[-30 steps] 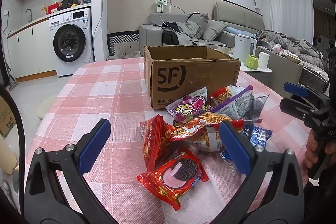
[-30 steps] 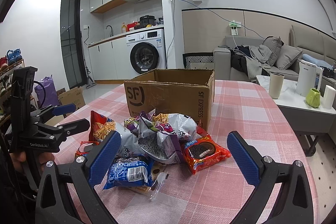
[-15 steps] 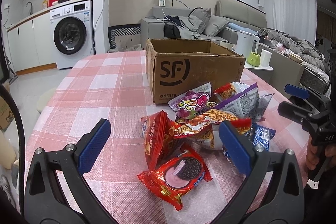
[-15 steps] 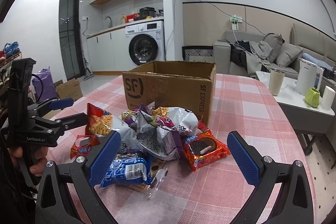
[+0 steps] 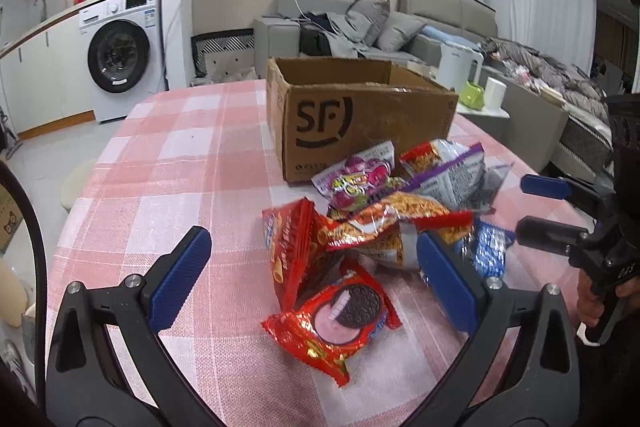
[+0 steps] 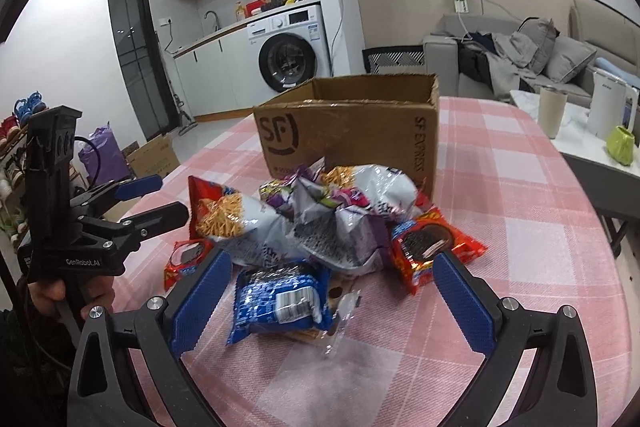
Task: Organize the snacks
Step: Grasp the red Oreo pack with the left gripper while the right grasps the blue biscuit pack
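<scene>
The left claw [image 5: 312, 275] hangs released over the pink checked surface [image 5: 160, 187], its blue pads spread wide, and the red cookie pack [image 5: 340, 311] lies flat between and just ahead of them. The right claw [image 6: 326, 303] is likewise released, empty, with the blue cookie pack [image 6: 280, 299] lying between its pads at the near edge of the heap. The snacks sit piled together on the surface, just in front of the open box [image 5: 360, 119], none of them inside it as far as can be seen. Each claw has its own nearest pack: red for the left, blue for the right. The red pack's long axis runs diagonally across the left claw's opening, so a slight turn of the wrist would probably help it close across the narrow side. The box lies straight beyond the heap, so any pack lifted must travel forward over the rest.
</scene>
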`<action>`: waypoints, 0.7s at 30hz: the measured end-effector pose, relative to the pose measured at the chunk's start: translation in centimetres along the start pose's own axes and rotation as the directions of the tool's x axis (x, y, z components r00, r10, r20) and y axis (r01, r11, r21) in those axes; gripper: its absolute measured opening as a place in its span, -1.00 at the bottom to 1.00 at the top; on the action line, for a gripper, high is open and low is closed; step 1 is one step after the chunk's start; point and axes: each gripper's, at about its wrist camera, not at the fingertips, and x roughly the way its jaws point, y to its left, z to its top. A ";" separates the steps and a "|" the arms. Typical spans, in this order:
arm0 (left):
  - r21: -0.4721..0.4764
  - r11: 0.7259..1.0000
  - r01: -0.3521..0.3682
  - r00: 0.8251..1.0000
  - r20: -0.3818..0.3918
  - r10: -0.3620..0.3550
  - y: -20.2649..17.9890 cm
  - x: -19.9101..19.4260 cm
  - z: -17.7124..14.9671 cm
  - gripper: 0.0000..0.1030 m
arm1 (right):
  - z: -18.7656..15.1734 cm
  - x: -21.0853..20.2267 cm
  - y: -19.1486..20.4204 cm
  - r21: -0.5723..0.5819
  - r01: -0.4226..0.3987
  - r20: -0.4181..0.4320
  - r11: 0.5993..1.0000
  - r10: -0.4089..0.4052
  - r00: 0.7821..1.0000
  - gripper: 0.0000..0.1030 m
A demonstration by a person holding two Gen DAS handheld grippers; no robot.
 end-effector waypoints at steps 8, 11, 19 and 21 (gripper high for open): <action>0.010 0.999 0.045 0.996 -0.078 -0.044 -0.4 0.4 -0.9 0.99 | -0.9 1.7 1.6 -0.036 -0.041 -0.084 0.999 0.038 0.996 0.93; 0.025 0.998 0.053 0.994 -0.100 -0.050 -0.6 0.8 -1.3 0.99 | -1.3 2.5 2.2 -0.055 -0.050 -0.111 0.997 0.044 0.993 0.92; 0.042 0.996 0.080 0.981 -0.183 -0.071 -1.0 2.0 -2.1 0.99 | -1.6 3.8 2.4 -0.061 -0.056 -0.152 0.997 0.046 0.987 0.91; 0.043 0.996 0.084 0.977 -0.203 -0.073 -1.0 2.4 -2.3 0.99 | -1.6 4.1 2.4 -0.063 -0.057 -0.160 0.996 0.046 0.986 0.89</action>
